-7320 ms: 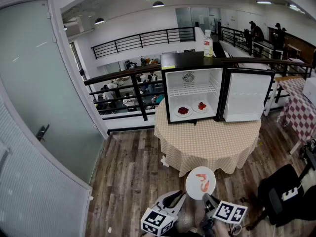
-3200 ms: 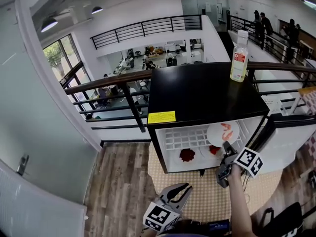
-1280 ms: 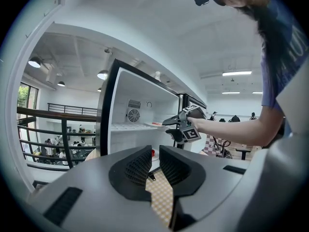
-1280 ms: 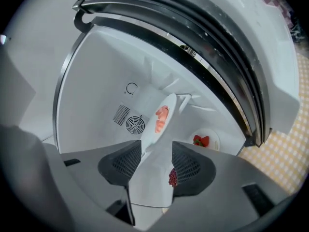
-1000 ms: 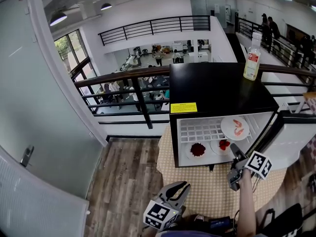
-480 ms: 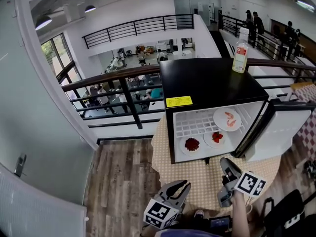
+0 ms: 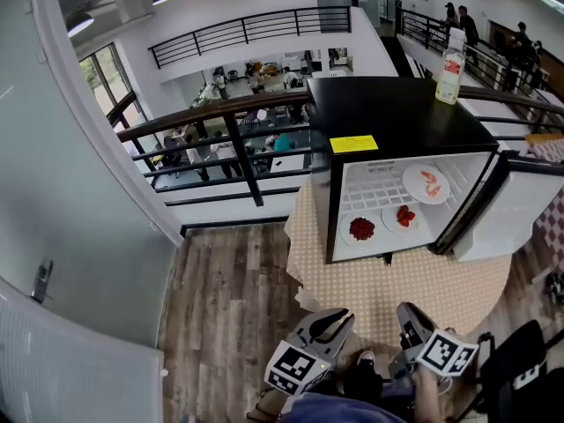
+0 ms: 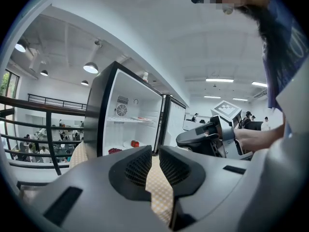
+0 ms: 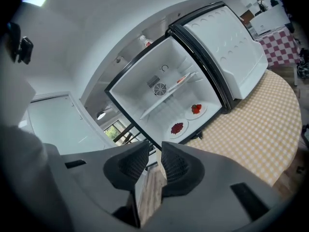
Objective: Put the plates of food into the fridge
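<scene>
The black fridge (image 7: 397,113) stands open on a round table with a checked cloth (image 7: 414,285). A plate of shrimp (image 7: 426,184) lies on its wire shelf. Below it on the fridge floor sit a plate of dark red food (image 7: 361,229) and a plate of red fruit (image 7: 404,217). My right gripper (image 7: 411,317) hangs low before the table, far from the fridge, its jaws closing on nothing. My left gripper (image 7: 335,321) is beside it, jaws a little apart and empty. The right gripper view shows the same plates, shrimp (image 9: 182,79), dark red (image 9: 177,128) and fruit (image 9: 195,108).
The fridge door (image 7: 511,210) swings out to the right. A bottle (image 7: 451,55) stands on the fridge top. A black railing (image 7: 220,126) runs behind the table, and a glass wall (image 7: 70,192) closes the left. A dark chair (image 7: 520,364) is at lower right on the wooden floor.
The right gripper has pulled back from the fridge to low near my body, and its jaws have narrowed. The shrimp plate stays on the shelf. The left gripper barely moved.
</scene>
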{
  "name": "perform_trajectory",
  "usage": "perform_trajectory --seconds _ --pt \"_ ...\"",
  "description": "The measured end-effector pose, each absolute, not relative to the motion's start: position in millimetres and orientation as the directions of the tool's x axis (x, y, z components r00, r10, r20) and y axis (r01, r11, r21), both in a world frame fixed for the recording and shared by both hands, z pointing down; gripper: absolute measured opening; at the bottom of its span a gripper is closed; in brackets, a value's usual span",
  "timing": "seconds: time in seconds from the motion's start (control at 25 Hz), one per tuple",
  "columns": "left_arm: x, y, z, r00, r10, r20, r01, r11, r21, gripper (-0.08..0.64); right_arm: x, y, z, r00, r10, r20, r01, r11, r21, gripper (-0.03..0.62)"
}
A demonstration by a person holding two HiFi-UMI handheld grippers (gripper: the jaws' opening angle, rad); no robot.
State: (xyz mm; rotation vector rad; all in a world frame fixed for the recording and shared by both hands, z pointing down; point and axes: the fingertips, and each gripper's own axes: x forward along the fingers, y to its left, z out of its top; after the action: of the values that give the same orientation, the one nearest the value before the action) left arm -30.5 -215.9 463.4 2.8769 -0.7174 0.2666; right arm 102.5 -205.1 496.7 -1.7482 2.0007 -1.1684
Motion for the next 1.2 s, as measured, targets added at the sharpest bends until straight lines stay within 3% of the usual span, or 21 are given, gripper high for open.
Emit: perform_trajectory --seconds 0.48,0.88,1.2 --pt "-39 -181 494 0.900 -0.366 0.236 -0.416 -0.883 0.218 0.044 78 -141 515 -0.204 -0.895 0.397 -0.737 -0.127 -0.664 0.080" --pt "-1 -159 502 0.924 -0.293 0.248 -0.348 -0.910 0.224 0.044 122 -99 527 -0.109 -0.898 0.426 -0.722 -0.224 -0.655 0.055" --pt "28 -122 508 0.907 -0.316 0.278 -0.379 -0.900 0.215 0.044 156 -44 523 -0.107 -0.899 0.425 -0.739 -0.215 -0.639 0.047"
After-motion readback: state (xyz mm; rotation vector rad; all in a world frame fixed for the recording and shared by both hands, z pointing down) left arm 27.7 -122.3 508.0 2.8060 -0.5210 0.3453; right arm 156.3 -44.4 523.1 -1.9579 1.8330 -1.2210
